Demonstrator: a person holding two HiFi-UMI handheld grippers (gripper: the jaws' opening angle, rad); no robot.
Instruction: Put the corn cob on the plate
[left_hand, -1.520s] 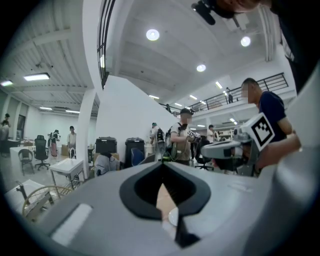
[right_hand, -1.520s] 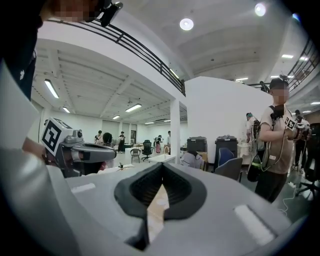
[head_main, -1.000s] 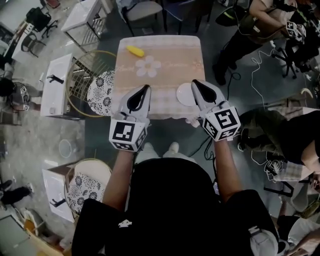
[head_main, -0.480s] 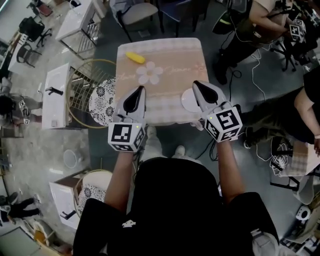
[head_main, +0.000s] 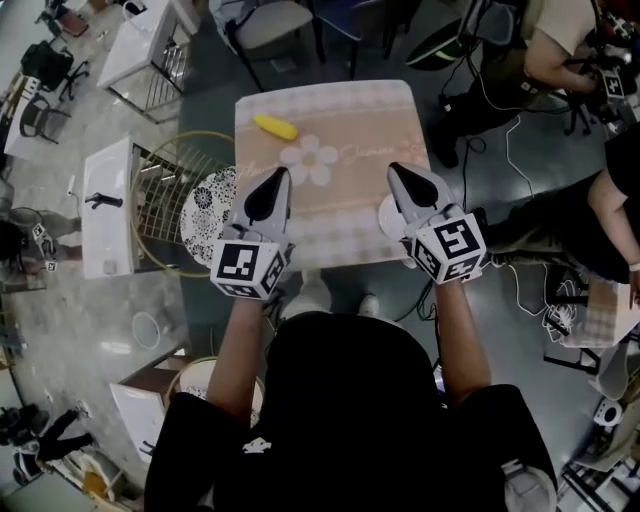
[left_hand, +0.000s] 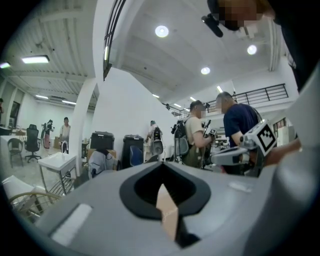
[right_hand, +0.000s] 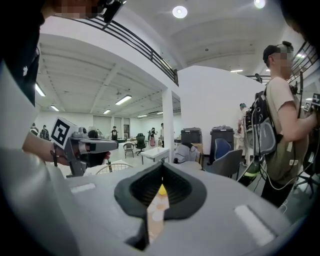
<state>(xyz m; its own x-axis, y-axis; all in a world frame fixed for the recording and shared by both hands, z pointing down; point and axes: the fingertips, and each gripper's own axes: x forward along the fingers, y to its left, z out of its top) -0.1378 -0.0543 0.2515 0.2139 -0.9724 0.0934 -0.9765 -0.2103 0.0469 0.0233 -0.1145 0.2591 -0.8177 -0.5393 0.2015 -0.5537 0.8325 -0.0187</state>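
Observation:
A yellow corn cob lies near the far left corner of the small table, which has a beige cloth with a white flower print. A white plate sits at the table's near right edge, partly hidden under my right gripper. That gripper is shut and empty, held over the table's near right part. My left gripper is also shut and empty, over the near left edge. In the right gripper view the corn cob shows as a small yellow spot through the slit of the jaws.
A round wicker chair with a floral cushion stands against the table's left side, with a white side table beyond it. Chairs stand at the far side. People and floor cables are to the right.
Both grippers have moved forward over the table's near edge, still shut. The table and plate sit lower and nearer in the head view.

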